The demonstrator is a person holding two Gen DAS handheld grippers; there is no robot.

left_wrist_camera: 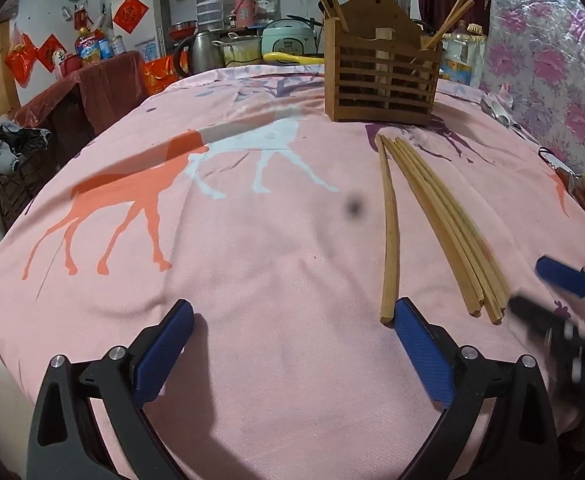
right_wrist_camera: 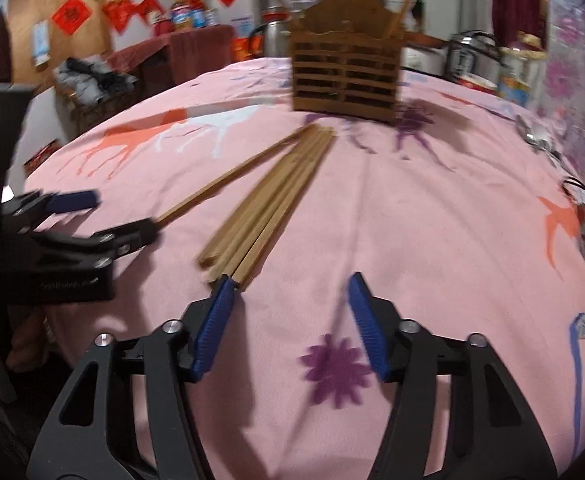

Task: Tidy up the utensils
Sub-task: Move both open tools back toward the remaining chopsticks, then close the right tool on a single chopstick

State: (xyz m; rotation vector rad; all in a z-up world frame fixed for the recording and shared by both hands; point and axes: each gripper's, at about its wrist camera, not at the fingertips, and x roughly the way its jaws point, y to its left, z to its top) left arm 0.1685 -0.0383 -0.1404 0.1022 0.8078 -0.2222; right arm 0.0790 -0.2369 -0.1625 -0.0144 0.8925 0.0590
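Several wooden chopsticks (left_wrist_camera: 448,224) lie in a bundle on the pink cloth, with a single chopstick (left_wrist_camera: 388,232) just to their left. A slatted wooden holder (left_wrist_camera: 380,80) stands behind them with a few chopsticks upright in it. My left gripper (left_wrist_camera: 292,316) is open, nothing between its pads; its right pad sits at the single chopstick's near end. My right gripper (right_wrist_camera: 290,292) is open too, and its left pad tip meets the near ends of the bundle (right_wrist_camera: 276,196). The holder (right_wrist_camera: 346,76) also stands at the back in this view. Each gripper shows in the other's view: right gripper (left_wrist_camera: 526,286), left gripper (right_wrist_camera: 122,214).
The pink deer-print cloth (left_wrist_camera: 252,240) covers a round table. Metal spoons (right_wrist_camera: 540,136) lie near its right edge by a floral wall covering. Bottles, a kettle (left_wrist_camera: 204,52) and a rice cooker (left_wrist_camera: 288,38) crowd the space behind the table.
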